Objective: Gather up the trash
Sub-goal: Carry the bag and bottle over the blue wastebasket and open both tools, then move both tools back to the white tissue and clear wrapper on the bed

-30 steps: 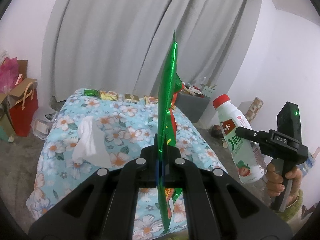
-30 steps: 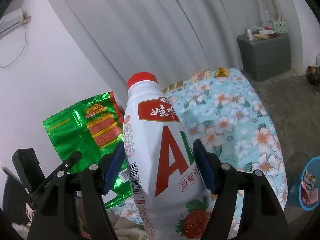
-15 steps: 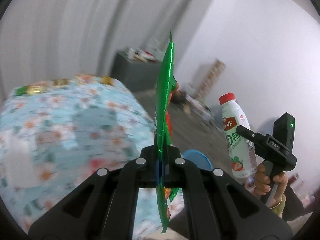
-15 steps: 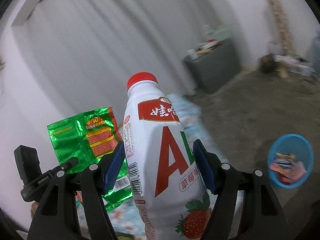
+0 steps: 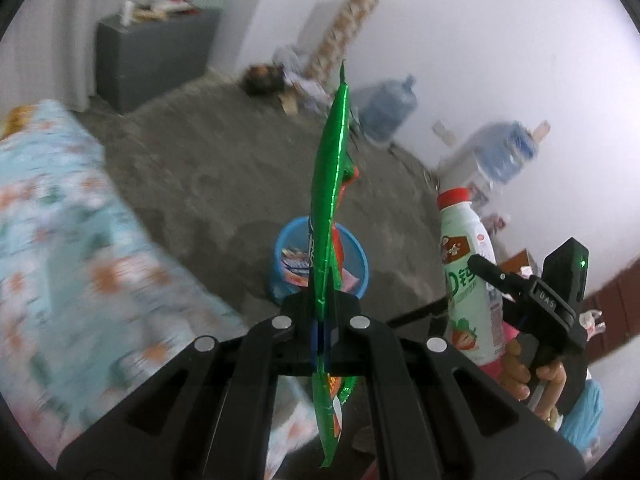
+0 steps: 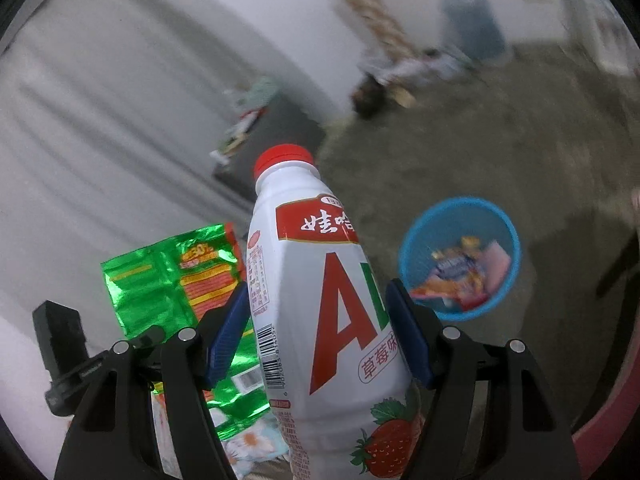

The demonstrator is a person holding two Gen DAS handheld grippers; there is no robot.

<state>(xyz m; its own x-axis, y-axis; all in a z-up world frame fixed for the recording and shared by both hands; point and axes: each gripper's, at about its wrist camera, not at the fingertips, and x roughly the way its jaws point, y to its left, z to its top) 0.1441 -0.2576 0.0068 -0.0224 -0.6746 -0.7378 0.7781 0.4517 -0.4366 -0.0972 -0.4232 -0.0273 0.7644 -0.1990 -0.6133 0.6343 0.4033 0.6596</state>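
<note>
Taking the round blue mesh trash basket (image 5: 320, 264) on the rough grey floor (image 5: 208, 176) as the landmark and reading the left wrist view from left to right: a bed under a light-blue floral cover (image 5: 72, 264) is lying to the left of the basket, blurred. Beyond the basket and to its left, a dark grey cabinet (image 5: 152, 56) is standing against the white wall (image 5: 480, 40), small clutter on its top. Past the basket by the wall, a tall patterned box (image 5: 344, 28) is leaning above a heap of odds and ends, and two large blue water jugs (image 5: 386, 110) are sitting to the right of that.

The left gripper (image 5: 320, 320) is pressing its fingers tight together on a shiny green foil snack wrapper (image 5: 332, 168) — seen edge-on, it is crossing in front of the basket. To the right of the basket, a hand (image 5: 532, 372) is gripping the right gripper (image 6: 320, 328), whose blue-padded fingers are clamping a white plastic drink bottle with a red cap and strawberry label (image 6: 320, 300). In the right wrist view the basket is sitting just right of the bottle, colourful wrappers already inside — a grey curtain (image 6: 100, 120) is hanging far to its left.
</note>
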